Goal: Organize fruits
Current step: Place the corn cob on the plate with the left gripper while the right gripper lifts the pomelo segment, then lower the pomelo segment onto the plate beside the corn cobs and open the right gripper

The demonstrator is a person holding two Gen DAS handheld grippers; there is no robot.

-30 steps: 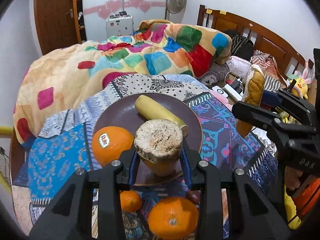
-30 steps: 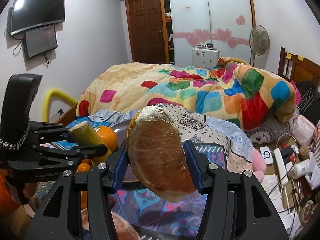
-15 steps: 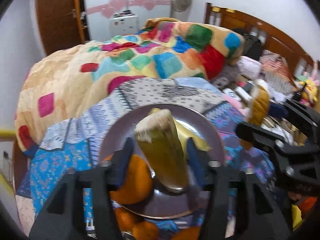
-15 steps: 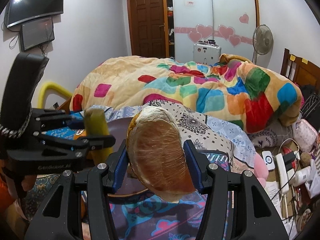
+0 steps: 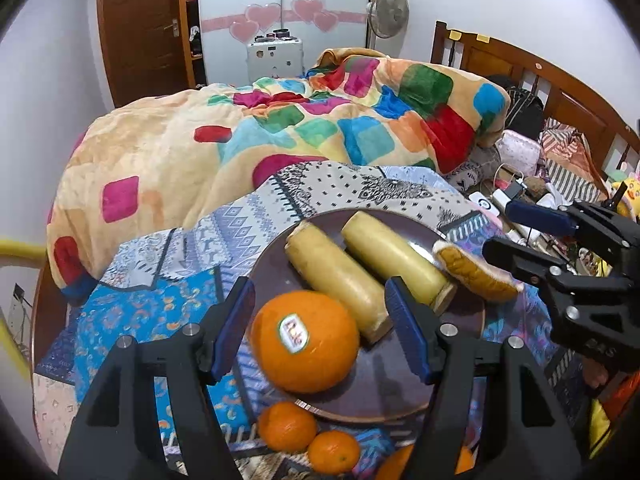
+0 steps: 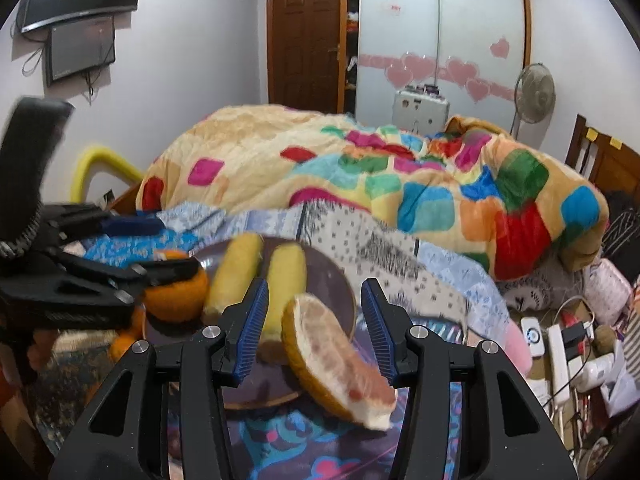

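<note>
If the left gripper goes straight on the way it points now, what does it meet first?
Probably the big orange on the plate: it sits between the open left gripper pads. Depth is unclear; the yellow piece lies just behind.

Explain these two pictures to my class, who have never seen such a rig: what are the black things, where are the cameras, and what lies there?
There is no robot. A person holds a pair of black tongs in each hand. A camera on each pair looks forward along its two fingers, so each picture shows its own tongs at the bottom.

On the patterned blue cloth sits a round dark brown plate. It bears two pale yellow cylinders and a large orange with a sticker. Smaller oranges lie beside the plate.

The left tongs have just been opening and hold nothing. The right tongs have just been closing slightly, with a pale citrus wedge between them, tilted at the plate's edge. I cannot tell whether they grip it.
</note>
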